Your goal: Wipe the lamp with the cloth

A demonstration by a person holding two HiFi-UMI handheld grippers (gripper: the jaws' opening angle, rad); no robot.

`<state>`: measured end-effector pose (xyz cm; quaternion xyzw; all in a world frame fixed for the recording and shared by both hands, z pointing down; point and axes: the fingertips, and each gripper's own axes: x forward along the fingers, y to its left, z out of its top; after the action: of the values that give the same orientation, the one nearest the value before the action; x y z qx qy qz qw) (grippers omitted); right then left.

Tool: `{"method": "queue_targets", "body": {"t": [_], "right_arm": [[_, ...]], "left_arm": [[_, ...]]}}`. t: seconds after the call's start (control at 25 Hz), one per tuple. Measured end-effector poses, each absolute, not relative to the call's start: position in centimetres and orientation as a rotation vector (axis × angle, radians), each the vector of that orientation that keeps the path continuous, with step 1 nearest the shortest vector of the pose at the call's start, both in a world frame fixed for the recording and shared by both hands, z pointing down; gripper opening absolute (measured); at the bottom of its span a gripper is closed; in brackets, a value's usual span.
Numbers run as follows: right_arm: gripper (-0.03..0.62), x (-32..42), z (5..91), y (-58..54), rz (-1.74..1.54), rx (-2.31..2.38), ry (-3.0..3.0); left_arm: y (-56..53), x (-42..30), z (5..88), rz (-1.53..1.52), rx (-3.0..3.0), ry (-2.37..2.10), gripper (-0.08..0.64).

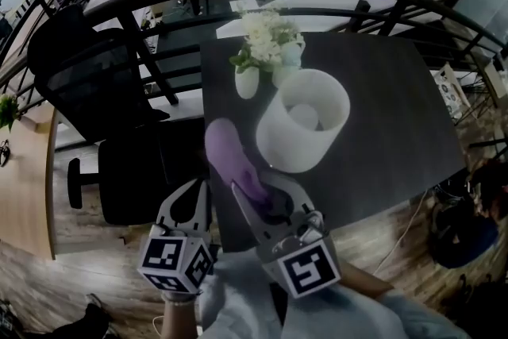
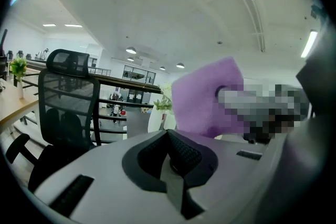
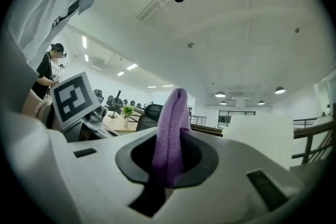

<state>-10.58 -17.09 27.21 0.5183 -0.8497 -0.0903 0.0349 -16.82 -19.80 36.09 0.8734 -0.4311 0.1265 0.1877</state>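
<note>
Right gripper [image 1: 263, 201] jaws clamped on soft, limp cloth [image 1: 228, 155], left gripper [image 1: 194, 198] jaws together, empty; lamp [image 1: 303, 119] by the desk [image 1: 397, 115] near-left corner looks light and tippy, so I'd wipe gently.

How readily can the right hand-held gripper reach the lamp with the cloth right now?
Probably yes: the right hand-held gripper, shut on the purple cloth, sits just short of the white lamp, with nothing between them.
</note>
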Motion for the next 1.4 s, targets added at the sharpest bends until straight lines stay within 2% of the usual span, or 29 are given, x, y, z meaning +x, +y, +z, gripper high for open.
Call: {"method": "queue_targets", "body": {"t": [0.44,1.4], "right_arm": [[0.051,-6.8,27.4,-22.5,-0.03,1.905,-2.44],[0.051,-0.3,29.3,-16.7,0.068,1.992,-2.259]], "left_arm": [[-19.9,-17.6,36.3,0.356,2.444,-1.234,0.011],[-19.9,-13.6,36.2,0.367,2.518,-1.101,0.011]]}}
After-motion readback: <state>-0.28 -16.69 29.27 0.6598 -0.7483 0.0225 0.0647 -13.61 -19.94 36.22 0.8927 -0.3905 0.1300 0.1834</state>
